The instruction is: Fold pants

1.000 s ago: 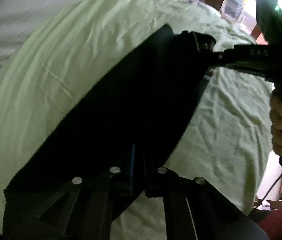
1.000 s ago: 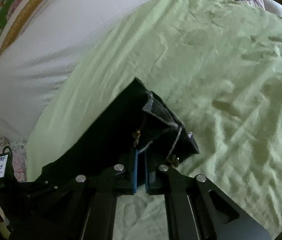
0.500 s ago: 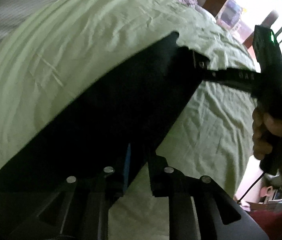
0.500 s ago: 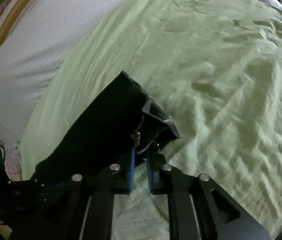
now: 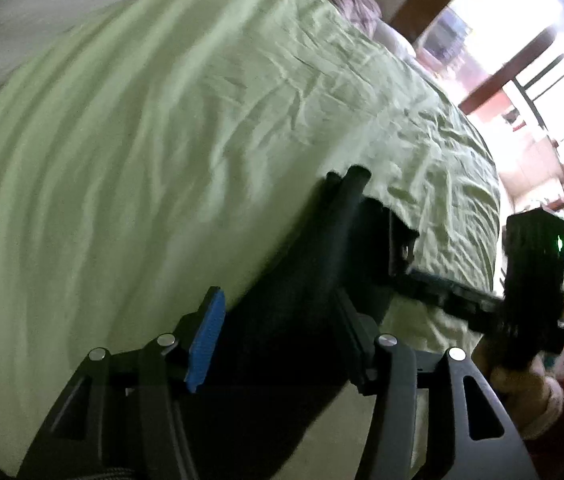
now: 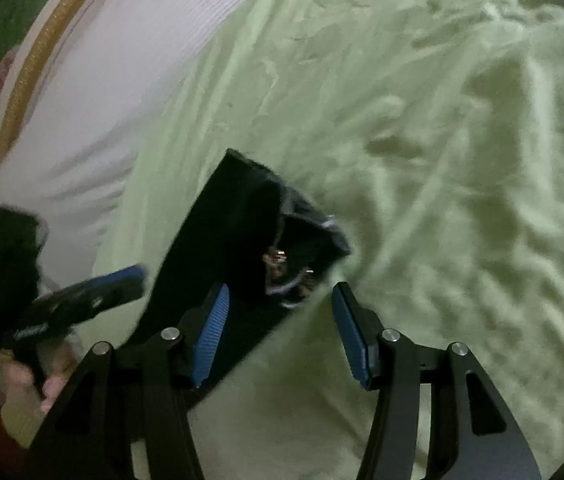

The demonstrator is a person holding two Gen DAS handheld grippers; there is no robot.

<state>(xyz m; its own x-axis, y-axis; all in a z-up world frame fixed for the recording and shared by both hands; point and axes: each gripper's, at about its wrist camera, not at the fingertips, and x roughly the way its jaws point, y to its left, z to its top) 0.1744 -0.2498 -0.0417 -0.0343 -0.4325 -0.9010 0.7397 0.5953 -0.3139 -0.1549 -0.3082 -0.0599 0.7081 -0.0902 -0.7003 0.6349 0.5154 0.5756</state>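
The black pants (image 5: 293, 312) lie folded on the green bedsheet (image 5: 162, 140). In the right wrist view the pants (image 6: 234, 240) show the waistband with a metal button (image 6: 278, 258) at their far end. My left gripper (image 5: 282, 328) is open, its fingers either side of the pants, holding nothing. My right gripper (image 6: 280, 328) is open just behind the waistband end, holding nothing. The right gripper also shows in the left wrist view (image 5: 401, 260) at the pants' far end. The left gripper also shows in the right wrist view (image 6: 122, 284), at the left.
The green sheet (image 6: 421, 140) covers the bed, with a white mattress side (image 6: 122, 80) to the left. A patterned pillow (image 5: 353, 0) lies at the far end. A bright window and wooden frame (image 5: 521, 60) are at the right.
Both grippers have opened and let go of the pants. The pants have dropped flat onto the sheet, and both grippers have drawn back a little.
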